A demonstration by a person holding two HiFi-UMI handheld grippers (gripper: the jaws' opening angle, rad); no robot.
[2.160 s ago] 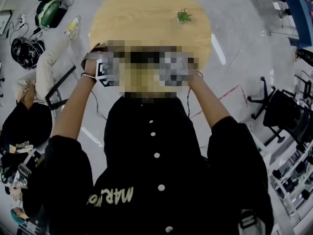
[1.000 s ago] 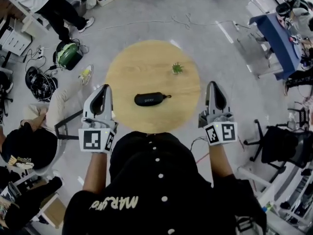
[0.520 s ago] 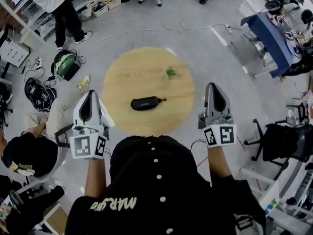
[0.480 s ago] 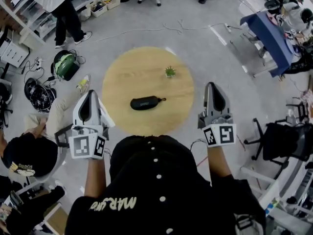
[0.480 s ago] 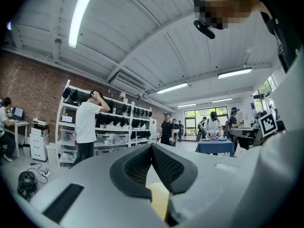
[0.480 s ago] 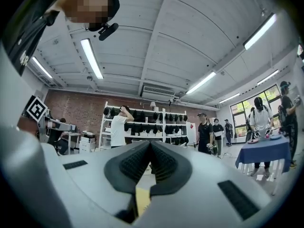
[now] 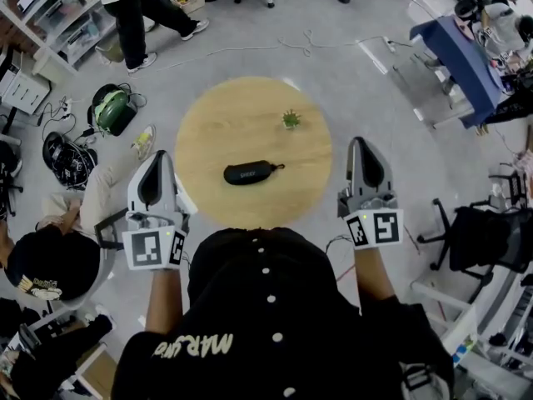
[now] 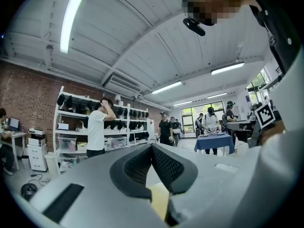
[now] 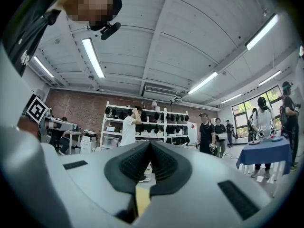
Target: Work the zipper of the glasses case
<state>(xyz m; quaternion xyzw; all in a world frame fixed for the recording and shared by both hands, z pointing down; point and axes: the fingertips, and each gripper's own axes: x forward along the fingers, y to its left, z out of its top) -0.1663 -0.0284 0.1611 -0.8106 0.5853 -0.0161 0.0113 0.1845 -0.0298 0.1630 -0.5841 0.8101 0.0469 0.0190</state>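
Two grippers flank the round wooden counter [image 7: 208, 132] in the head view, neither touching it. The left gripper [image 7: 160, 158] is just beside the counter's left edge and the right gripper [image 7: 361, 144] is off its right edge, each with its marker cube toward the person. The black glasses case [image 7: 247, 173] lies crosswise between the counter's centre and its near edge, untouched, with the zipper pull [image 7: 278, 167] at its right end. A small green plant [image 7: 291, 120] stands toward the far right edge. In the left gripper view the jaws are pressed together with nothing between them, pointing level toward a shelving rack [image 8: 71, 127]. In the right gripper view the jaws likewise meet, empty, facing a similar rack.
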